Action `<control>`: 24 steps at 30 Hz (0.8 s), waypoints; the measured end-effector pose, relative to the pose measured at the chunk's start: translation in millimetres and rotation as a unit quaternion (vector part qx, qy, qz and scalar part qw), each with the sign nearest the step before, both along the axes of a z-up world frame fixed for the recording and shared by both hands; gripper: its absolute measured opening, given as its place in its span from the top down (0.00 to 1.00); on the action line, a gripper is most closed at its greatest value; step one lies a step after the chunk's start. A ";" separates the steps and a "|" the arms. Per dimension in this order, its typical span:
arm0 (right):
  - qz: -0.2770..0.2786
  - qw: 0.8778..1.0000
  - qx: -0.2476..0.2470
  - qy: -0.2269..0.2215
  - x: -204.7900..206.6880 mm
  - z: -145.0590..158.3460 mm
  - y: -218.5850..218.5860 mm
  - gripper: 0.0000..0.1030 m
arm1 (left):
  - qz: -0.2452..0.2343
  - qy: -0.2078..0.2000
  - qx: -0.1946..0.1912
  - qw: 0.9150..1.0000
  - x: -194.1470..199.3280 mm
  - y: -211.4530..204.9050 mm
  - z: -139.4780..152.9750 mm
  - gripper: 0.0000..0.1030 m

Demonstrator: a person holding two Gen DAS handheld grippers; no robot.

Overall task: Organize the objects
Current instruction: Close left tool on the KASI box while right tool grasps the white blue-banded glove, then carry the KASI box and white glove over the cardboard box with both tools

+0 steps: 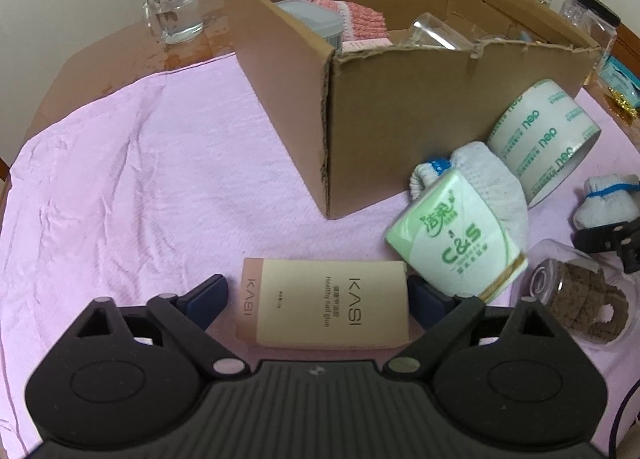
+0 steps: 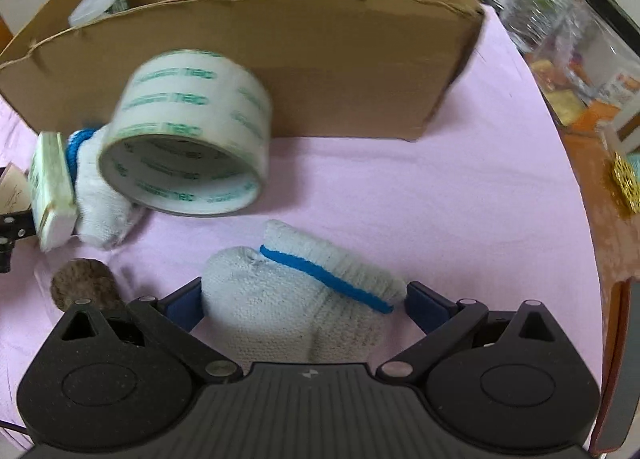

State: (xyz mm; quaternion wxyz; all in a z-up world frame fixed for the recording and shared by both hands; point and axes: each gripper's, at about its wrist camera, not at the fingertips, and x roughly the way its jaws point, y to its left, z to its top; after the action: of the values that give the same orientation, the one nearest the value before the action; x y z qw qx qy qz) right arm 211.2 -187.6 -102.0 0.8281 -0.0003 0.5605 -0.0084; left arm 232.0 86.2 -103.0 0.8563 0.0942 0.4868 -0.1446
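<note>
Looking into the cardboard box (image 1: 400, 107), I see a lidded tub (image 1: 312, 21), pink knit cloth (image 1: 360, 17) and a clear glass (image 1: 434, 33). My left gripper (image 1: 316, 299) straddles the nail-glue carton (image 1: 324, 305), left pad apart. My right gripper (image 2: 304, 299) brackets a rolled white sock (image 2: 280, 299); contact unclear. A tape roll (image 2: 188, 131) leans against the box.

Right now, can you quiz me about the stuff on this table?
1. True or false: the roll of clear tape with green print is inside the brown cardboard box.
2. What sits between the right gripper's fingers? A: a rolled white sock with a blue stripe. B: a glass mug. C: the tape.
3. Fill in: the beige KASI carton between the left gripper's fingers lies on a ____ cloth.
Key: 1 false, it is outside the box; 2 A; 3 pink.
</note>
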 end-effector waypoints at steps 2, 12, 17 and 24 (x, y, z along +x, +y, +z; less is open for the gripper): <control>-0.001 1.000 -0.001 0.000 0.3 0.1 0.4 0.00 | -0.001 0.001 -0.004 1.000 1.0 -1.1 0.7 0.17; 0.010 1.000 0.001 -0.003 -3.1 4.4 5.9 0.08 | 0.002 0.007 0.007 1.000 0.2 -3.1 3.1 0.23; 0.016 1.000 0.002 -0.003 -4.0 9.0 5.2 0.13 | 0.006 0.018 0.009 1.000 -0.4 -2.2 11.1 0.23; 0.030 0.999 0.002 -0.011 -5.2 15.0 -1.0 0.16 | 0.008 0.009 0.010 1.000 -8.6 -3.0 33.9 0.23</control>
State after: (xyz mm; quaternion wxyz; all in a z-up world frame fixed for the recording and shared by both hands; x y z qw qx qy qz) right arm 206.0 -188.6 -87.0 0.8339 -0.0157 0.5513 0.0179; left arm 223.4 83.2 -69.1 0.8519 0.0972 0.4969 -0.1336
